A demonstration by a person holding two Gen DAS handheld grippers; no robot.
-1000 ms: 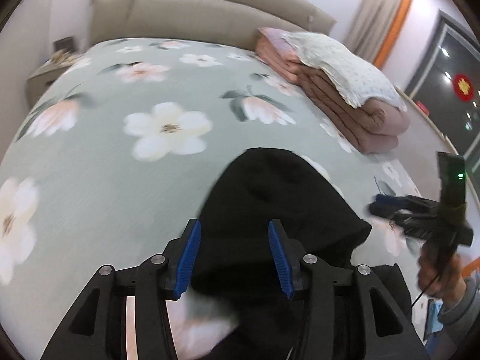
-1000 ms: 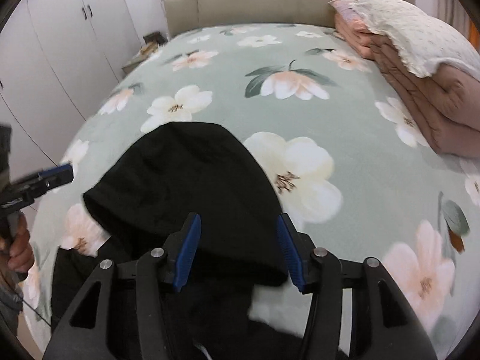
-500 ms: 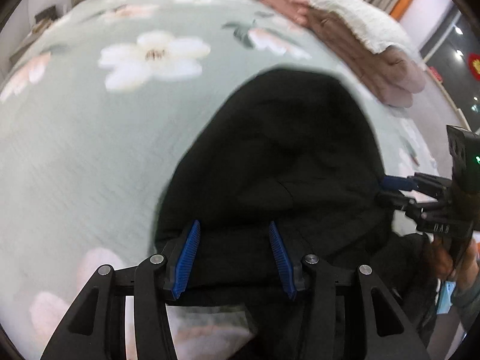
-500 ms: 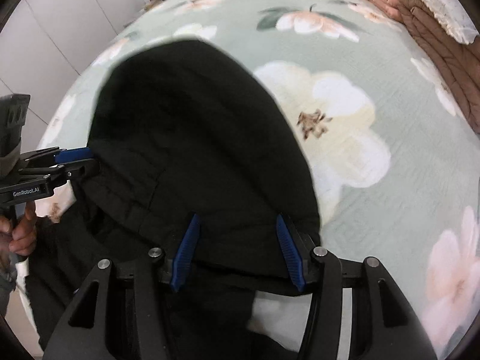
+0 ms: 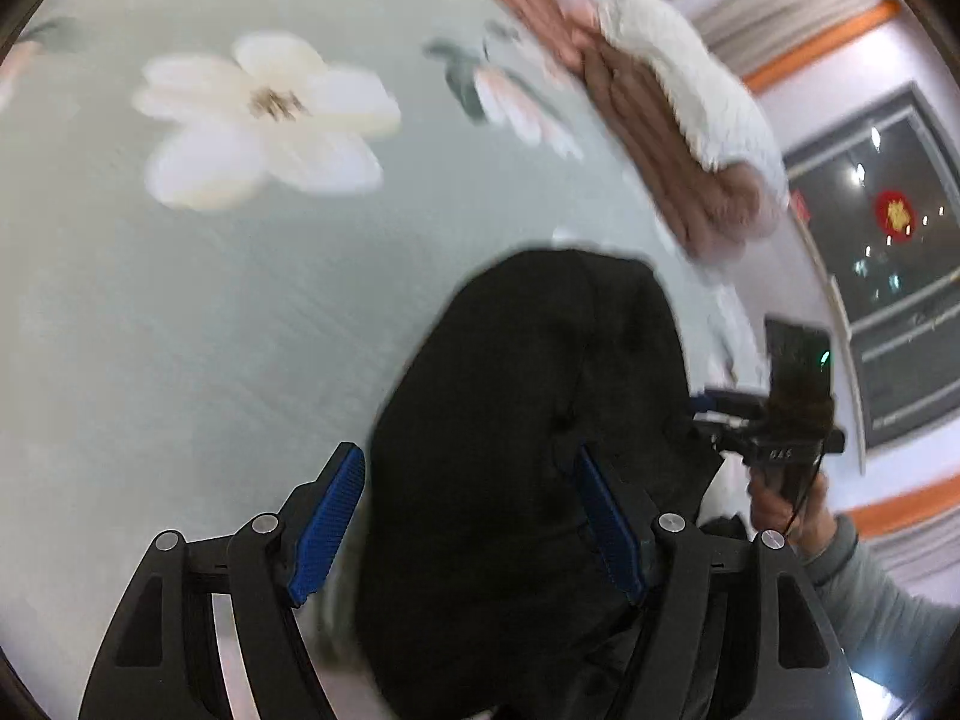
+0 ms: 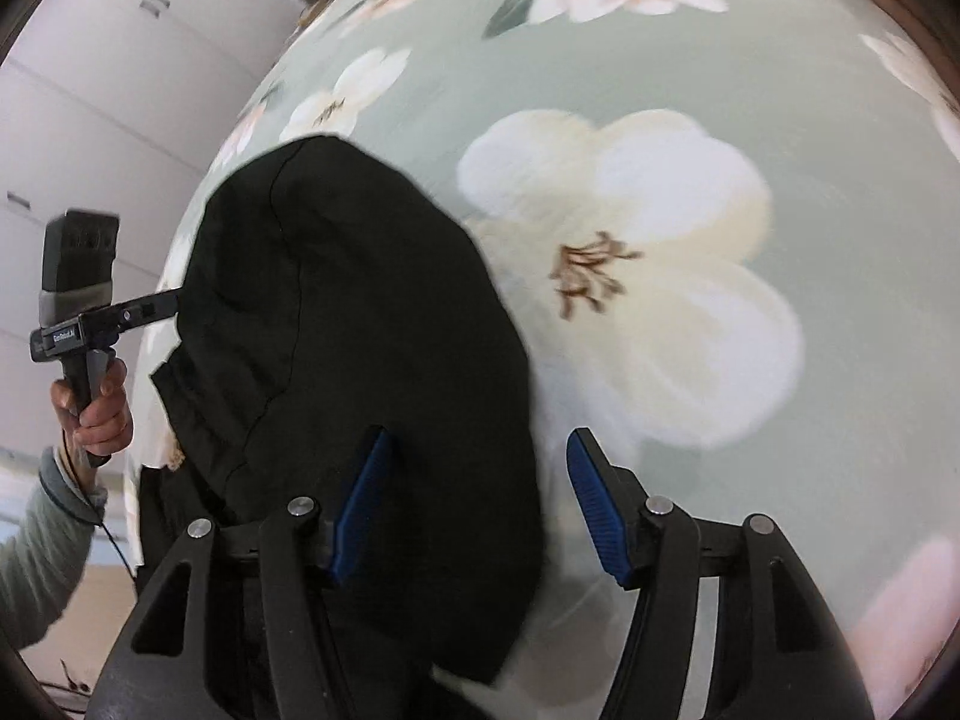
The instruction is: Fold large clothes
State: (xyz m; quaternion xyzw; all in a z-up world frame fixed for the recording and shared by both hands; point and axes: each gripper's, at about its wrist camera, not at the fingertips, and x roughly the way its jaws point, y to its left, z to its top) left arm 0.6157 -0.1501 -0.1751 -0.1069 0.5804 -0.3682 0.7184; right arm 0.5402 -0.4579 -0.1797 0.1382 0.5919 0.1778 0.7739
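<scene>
Early going, I judge: the black garment [image 5: 528, 450] lies bunched on the bed [image 5: 180, 312], unfolded, between both spread, empty claws, left claw [image 5: 474, 516] and right claw [image 6: 480, 504].

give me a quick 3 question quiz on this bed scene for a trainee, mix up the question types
1. True or false: the left tongs are shut tight on the black hooded garment.
2. Multiple choice: what does the garment lie on? A) a bare wooden floor B) a green floral bedspread C) a white desk
3. Short answer: what sits on top of the folded pink quilt at the far side of the bed?

Key
1. False. Both blue pads stand apart, with black cloth between them.
2. B
3. A white textured pillow.
</scene>
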